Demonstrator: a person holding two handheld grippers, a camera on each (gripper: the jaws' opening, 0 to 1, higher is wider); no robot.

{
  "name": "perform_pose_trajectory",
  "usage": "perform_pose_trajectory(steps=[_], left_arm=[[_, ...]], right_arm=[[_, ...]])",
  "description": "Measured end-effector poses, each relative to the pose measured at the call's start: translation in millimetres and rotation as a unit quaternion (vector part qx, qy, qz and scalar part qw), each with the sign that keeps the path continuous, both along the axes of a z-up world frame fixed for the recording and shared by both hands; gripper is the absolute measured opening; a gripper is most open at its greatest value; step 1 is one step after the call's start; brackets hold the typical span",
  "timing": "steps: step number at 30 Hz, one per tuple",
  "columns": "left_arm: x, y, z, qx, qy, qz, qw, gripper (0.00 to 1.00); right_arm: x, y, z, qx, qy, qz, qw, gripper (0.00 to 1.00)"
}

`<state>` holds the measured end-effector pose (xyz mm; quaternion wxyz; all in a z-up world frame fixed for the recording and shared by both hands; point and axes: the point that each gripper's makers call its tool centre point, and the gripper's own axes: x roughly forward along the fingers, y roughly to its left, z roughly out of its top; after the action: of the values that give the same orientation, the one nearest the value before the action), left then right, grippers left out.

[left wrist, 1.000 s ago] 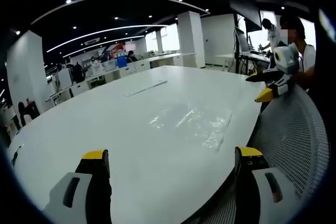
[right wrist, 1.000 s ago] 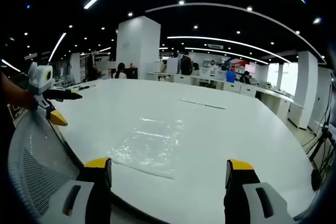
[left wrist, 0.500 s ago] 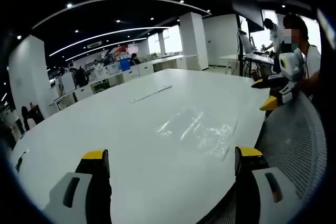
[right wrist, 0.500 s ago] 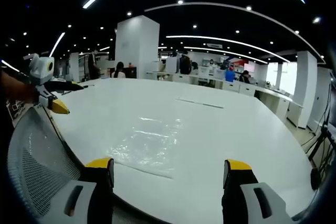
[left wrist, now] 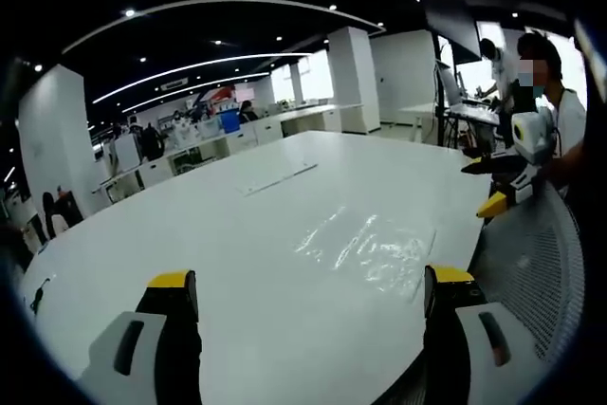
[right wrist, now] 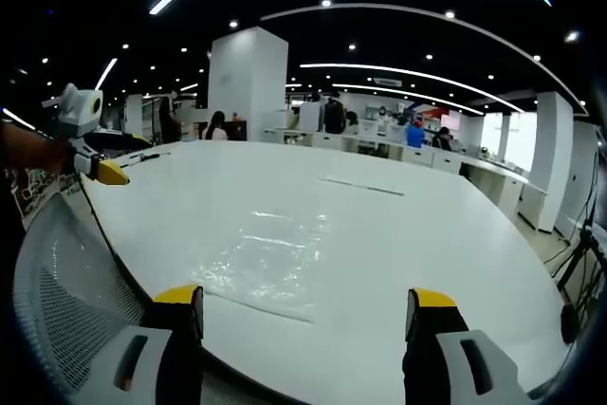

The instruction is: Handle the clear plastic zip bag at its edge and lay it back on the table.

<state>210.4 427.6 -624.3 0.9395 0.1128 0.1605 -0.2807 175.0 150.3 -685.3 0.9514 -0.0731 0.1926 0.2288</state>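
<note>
Fingers of both grippers, left [left wrist: 308,305] and right [right wrist: 303,315], stay wide and empty, left drifting back; zip bag [right wrist: 270,267] flat on desk [right wrist: 398,234] ahead, ungrasped.

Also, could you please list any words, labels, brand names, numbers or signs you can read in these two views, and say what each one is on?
None can be read.
Clear plastic zip bag on the white table: no print visible.
Both grippers' yellow-tipped jaws: no markings.
Coloured signs on the far wall: too small and blurred to read.
</note>
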Motion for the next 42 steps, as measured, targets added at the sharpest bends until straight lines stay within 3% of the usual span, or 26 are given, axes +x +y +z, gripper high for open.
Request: perform_pose_trajectory(steps=[11, 20, 30, 42], left_arm=[[9.0, 5, 2.3, 0.010, 0.005, -0.011, 0.9999, 0.99], [17.0, 11, 8.7, -0.007, 0.010, -0.007, 0.9999, 0.99], [24.4, 9, 18.0, -0.017, 0.008, -0.008, 0.9998, 0.99], [25.4, 2, 18.4, -0.006, 0.017, -0.021, 0.9996, 0.99]], right_arm=[[0, 1, -0.3, 0.002, 0.001, 0.001, 1.0000, 0.88], [0, 1, -1.3, 0.002, 0.004, 0.003, 1.0000, 0.88], [-1, 2, -2.3, 0.002, 0.006, 0.004, 1.0000, 0.87], [-1, 2, -2.2, 0.005, 0.006, 0.003, 1.0000, 0.87]])
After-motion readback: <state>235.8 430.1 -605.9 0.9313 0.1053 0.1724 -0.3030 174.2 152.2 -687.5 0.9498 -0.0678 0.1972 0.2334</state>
